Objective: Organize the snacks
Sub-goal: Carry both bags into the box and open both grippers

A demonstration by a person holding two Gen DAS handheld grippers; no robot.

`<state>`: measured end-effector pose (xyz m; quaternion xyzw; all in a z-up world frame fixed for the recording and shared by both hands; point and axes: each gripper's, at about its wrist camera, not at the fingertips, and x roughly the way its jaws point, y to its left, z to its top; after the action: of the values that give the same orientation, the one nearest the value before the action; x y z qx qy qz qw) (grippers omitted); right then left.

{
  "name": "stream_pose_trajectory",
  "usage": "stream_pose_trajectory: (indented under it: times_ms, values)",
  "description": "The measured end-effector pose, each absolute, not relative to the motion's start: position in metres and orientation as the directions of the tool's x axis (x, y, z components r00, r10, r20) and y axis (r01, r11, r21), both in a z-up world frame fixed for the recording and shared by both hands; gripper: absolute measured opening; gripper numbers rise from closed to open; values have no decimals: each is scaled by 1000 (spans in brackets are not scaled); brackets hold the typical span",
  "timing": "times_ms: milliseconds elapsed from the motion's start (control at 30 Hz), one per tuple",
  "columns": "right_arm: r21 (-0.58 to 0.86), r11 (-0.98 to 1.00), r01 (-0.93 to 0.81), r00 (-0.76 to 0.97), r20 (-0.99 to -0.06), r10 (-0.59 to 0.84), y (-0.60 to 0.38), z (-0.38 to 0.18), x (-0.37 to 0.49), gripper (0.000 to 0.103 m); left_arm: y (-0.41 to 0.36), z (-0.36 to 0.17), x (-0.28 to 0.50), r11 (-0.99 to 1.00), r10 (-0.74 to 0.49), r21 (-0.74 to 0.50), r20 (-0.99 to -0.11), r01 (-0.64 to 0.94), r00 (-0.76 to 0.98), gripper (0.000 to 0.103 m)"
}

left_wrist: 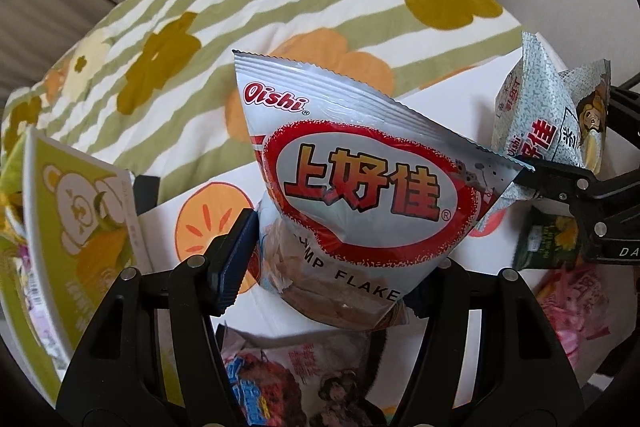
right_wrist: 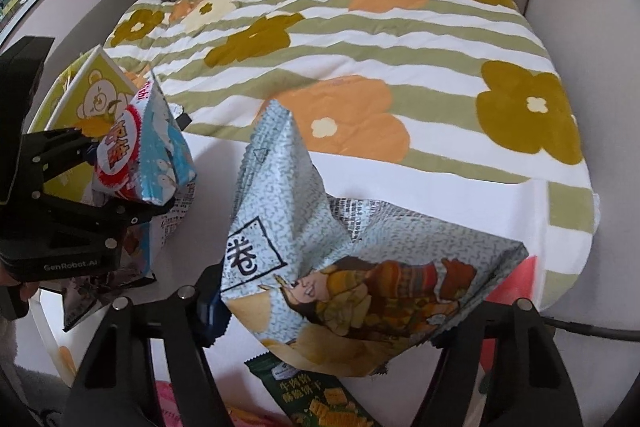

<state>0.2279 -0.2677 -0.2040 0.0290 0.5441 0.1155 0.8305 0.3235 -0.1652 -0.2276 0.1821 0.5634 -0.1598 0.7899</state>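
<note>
snack bags: six counted | white-and-red Oishi foil bag [left_wrist: 360,195] was clamped in left gripper [left_wrist: 328,259] above white table [left_wrist: 440,95] | pale-blue speckled bag [right_wrist: 360,267] was pinched in right gripper [right_wrist: 332,323] | green bear-print box [left_wrist: 76,227] stood at left edge

Support surface: white table top [right_wrist: 420,195] printed with orange fruit slices. A quilted cover [right_wrist: 360,59], green-and-white striped with orange and olive flowers, lies over its far part. Resting on the white area: dark green biscuit packet [right_wrist: 316,391], pink snack bag [left_wrist: 580,303], a pink-and-blue printed bag [left_wrist: 288,383]. A yellow-green bear-print box [left_wrist: 76,227] stands at the left edge.
</note>
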Motion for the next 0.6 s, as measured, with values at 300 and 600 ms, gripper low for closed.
stream_pose_trajectory:
  times_ms: [300,600]
  values:
    - [165,973,-160,469,-855,222,-270,-145,204,66,-162,-155,292,901,-90,113,-896,419,436,60]
    - [158,955,-252,547,-791,275,-226,-71,182,66,-104,-81,251,950,-73,113,-825,291,560,60]
